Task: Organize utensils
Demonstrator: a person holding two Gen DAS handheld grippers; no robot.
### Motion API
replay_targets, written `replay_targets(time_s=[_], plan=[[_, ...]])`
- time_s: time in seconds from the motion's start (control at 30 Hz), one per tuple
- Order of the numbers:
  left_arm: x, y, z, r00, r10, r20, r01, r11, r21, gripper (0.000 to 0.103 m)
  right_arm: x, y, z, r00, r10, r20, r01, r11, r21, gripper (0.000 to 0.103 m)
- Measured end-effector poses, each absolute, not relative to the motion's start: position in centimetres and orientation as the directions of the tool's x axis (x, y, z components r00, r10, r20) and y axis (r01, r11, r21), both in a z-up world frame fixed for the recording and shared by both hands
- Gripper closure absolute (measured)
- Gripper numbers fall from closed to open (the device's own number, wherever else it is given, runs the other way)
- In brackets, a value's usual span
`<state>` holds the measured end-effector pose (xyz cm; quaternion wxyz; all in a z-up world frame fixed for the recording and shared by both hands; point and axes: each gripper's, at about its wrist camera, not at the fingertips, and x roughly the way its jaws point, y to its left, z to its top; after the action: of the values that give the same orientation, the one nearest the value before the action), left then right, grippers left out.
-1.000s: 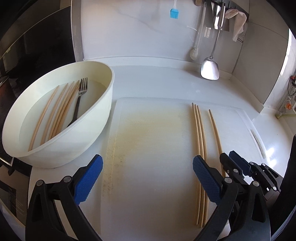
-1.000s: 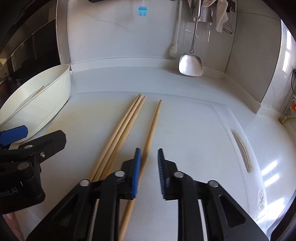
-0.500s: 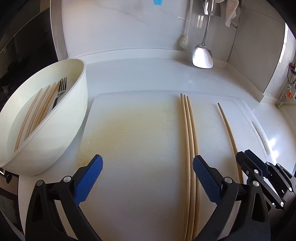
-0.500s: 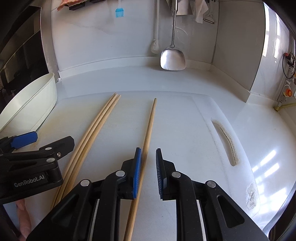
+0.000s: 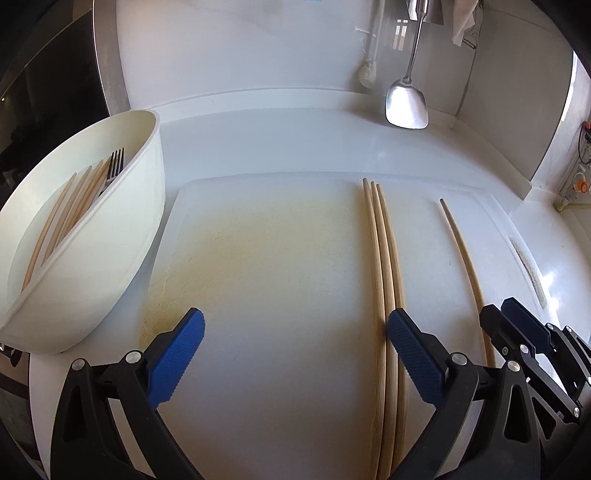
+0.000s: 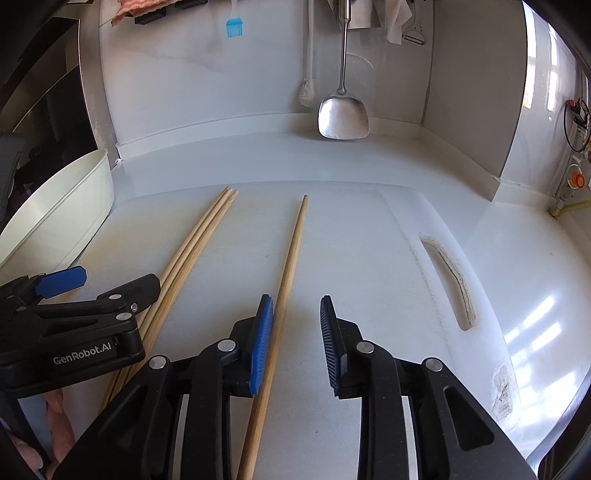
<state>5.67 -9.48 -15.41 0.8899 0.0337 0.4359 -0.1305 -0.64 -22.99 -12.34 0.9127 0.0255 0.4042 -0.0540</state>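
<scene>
Three wooden chopsticks (image 5: pixel 382 266) lie side by side on the white cutting board (image 5: pixel 277 258); they also show in the right wrist view (image 6: pixel 195 243). A single chopstick (image 6: pixel 290 254) lies to their right, also in the left wrist view (image 5: pixel 463 258). My left gripper (image 5: pixel 295 343) is wide open and empty, its right finger by the three chopsticks. My right gripper (image 6: pixel 297 339) is open, with the single chopstick lying between its fingers, close to the left pad (image 6: pixel 262 343). A white bowl (image 5: pixel 122 236) at left holds several chopsticks (image 5: pixel 62 221) and a fork (image 5: pixel 112 171).
A metal spatula (image 6: pixel 343 114) hangs at the back wall, beside a white brush (image 6: pixel 307 92) and a blue brush (image 6: pixel 234 27). The cutting board has a handle slot (image 6: pixel 448 277) at its right. The bowl's rim shows at left in the right wrist view (image 6: pixel 62 206).
My right gripper has opened wider around the single chopstick. Both grippers have shifted right along the board, so the bowl sits further left in view.
</scene>
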Motion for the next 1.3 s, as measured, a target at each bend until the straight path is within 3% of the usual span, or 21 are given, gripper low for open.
replay_targets(time_s=[0.43,0.6,0.93,1.03,1.2,1.3], plan=[[6.2,-9.2,-15.6,0.571,-0.198,-0.797,0.257,0.965,-0.056,0.005,-0.2,-22.8,-12.7,0.657,-0.072,-0.751,0.112,0.994,0.003,0.074],[5.9,-10.2,-15.5,0.580,-0.169,-0.797,0.274,0.962,-0.005,0.006,-0.1,-22.7,-12.8,0.657,-0.077,-0.750,0.118,0.993,0.001,0.073],[6.7,-10.7,-15.3,0.589,-0.161,-0.792,0.248,0.969,-0.013,0.007,0.4,-22.9,-13.0,0.660,-0.088,-0.746,0.118,0.993,-0.012,0.063],[6.4,-10.9,-15.3,0.589,-0.173,-0.790,0.265,0.964,-0.013,0.014,0.3,-22.8,-13.0,0.659,-0.073,-0.748,0.095,0.995,-0.014,0.065],[5.4,-11.9,-15.0,0.593,-0.204,-0.779,0.315,0.949,-0.008,0.046,0.1,-21.8,-12.9,0.662,-0.054,-0.747,0.040,0.999,-0.037,0.087],[4.9,-12.5,-14.8,0.594,-0.219,-0.774,0.340,0.940,-0.005,0.066,0.0,-21.9,-12.8,0.662,-0.038,-0.748,0.040,0.999,-0.015,0.095]])
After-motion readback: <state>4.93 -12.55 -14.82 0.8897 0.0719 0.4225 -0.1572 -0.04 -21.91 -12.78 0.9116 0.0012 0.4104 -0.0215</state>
